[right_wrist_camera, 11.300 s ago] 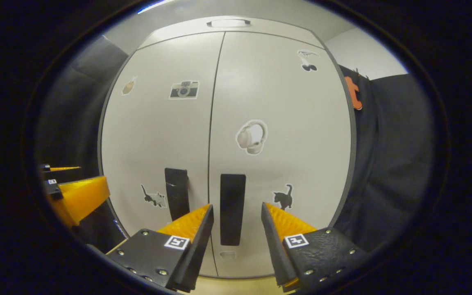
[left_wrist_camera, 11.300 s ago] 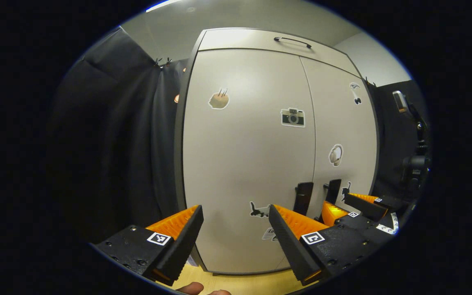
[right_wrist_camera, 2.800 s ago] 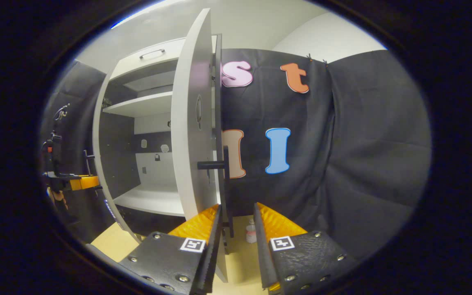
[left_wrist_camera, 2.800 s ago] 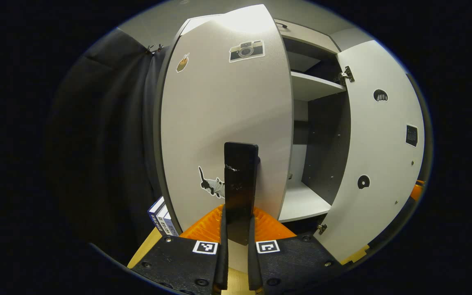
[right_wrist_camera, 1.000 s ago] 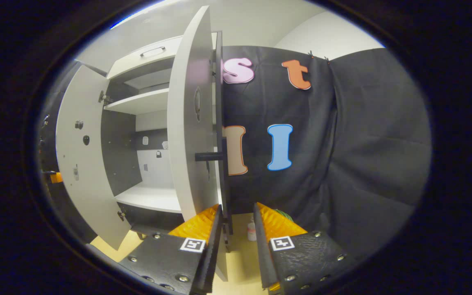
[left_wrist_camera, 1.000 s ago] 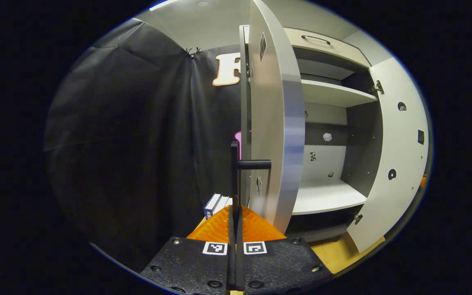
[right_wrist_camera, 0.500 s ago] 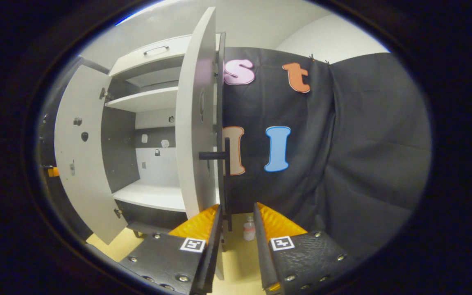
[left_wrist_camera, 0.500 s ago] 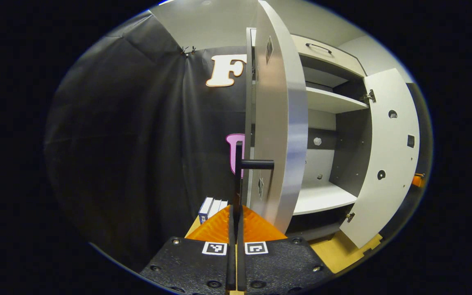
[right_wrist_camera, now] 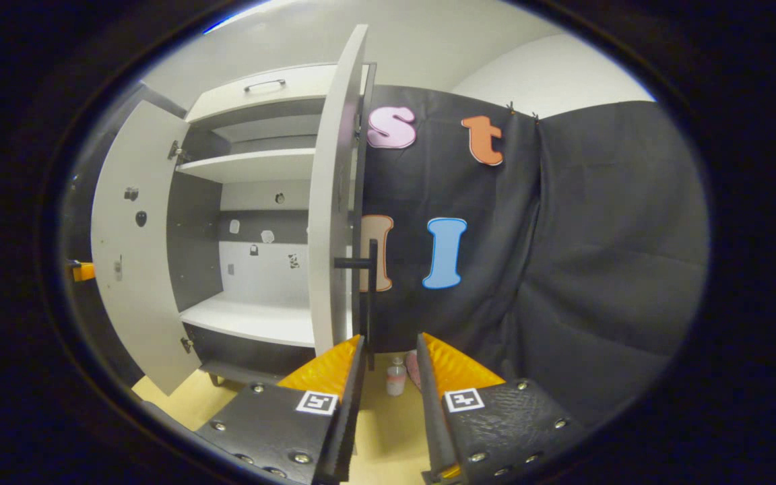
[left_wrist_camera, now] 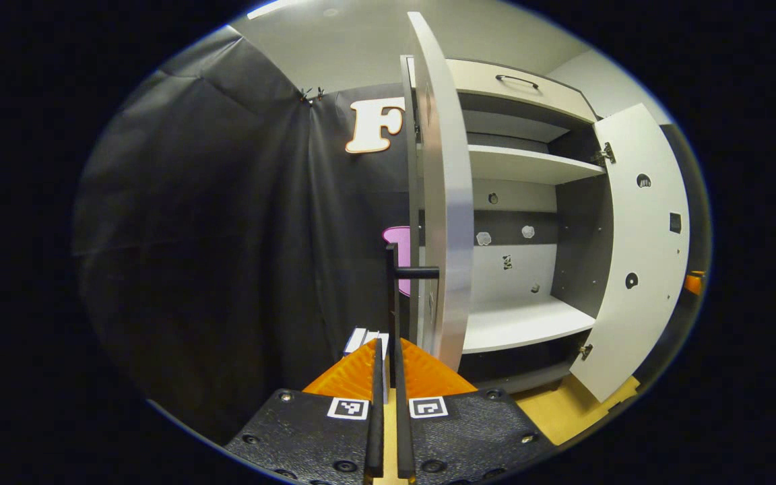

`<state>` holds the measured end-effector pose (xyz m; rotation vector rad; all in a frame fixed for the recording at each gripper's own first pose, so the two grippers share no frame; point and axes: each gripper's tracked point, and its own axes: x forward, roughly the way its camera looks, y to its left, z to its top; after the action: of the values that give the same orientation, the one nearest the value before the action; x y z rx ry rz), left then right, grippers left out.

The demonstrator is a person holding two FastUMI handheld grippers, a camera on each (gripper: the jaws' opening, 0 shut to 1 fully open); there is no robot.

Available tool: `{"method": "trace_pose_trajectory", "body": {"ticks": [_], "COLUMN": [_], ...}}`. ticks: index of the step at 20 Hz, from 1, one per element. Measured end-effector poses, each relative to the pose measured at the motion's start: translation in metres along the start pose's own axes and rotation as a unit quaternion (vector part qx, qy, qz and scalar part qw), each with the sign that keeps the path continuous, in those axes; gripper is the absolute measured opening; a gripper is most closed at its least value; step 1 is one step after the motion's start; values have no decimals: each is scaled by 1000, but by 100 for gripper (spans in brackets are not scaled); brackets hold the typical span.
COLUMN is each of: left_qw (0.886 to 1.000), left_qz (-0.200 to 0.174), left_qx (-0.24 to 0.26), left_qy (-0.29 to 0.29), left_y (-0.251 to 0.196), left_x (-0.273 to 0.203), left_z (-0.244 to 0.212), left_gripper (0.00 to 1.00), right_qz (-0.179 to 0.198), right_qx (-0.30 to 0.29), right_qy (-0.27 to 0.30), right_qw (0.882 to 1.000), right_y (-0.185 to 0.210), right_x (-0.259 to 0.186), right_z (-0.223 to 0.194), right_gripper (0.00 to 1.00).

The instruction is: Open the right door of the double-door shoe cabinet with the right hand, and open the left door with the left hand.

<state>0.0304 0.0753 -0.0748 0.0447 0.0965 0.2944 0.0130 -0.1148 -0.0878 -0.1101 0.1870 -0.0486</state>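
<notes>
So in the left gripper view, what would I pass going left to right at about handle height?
Black cloth wall → left door's black handle → left door, seen edge-on → cabinet's lower shelf → right door, swung wide open.

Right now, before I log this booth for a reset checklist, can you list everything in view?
Pale grey double-door shoe cabinet: one, against the black cloth wall.
Left door: one, pale grey, swung open, edge-on.
Right door: one, pale grey, swung open.
Black bar handles: two, one on the left door, one on the right door.
White shelves: two, inside, bare.
Small clear bottle: one, on the floor by the cloth.
Books or boxes: a few, white and blue, beside the cabinet.
Wooden floor: yellow.
Left gripper: one, at the left handle's lower end.
Right gripper: one, jaws parted, below the right handle.
</notes>
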Motion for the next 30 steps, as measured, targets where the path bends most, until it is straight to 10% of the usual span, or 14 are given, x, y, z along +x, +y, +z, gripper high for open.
{"method": "trace_pose_trajectory", "body": {"ticks": [18,22,24,27,30], "left_qw": [993,991,990,989,987], "left_qz": [-101,-107,-113,-108,-121], "left_qx": [-41,-37,-41,-36,-36], "left_qy": [-53,-68,-74,-89,-100], "left_y": [-165,-193,-203,-209,-219], "left_x": [-5,9,15,21,29], "left_z": [92,108,112,117,121], "left_gripper": [0,19,50,97,96], "right_qz": [115,110,116,118,101], "right_qx": [30,40,50,75,83], "right_qy": [-64,-68,-69,-71,-78], "right_qw": [991,991,990,988,988], "right_y": [149,163,170,174,169], "right_x": [-26,-1,6,15,24], "right_z": [100,112,115,120,125], "right_gripper": [43,46,54,97,98]}}
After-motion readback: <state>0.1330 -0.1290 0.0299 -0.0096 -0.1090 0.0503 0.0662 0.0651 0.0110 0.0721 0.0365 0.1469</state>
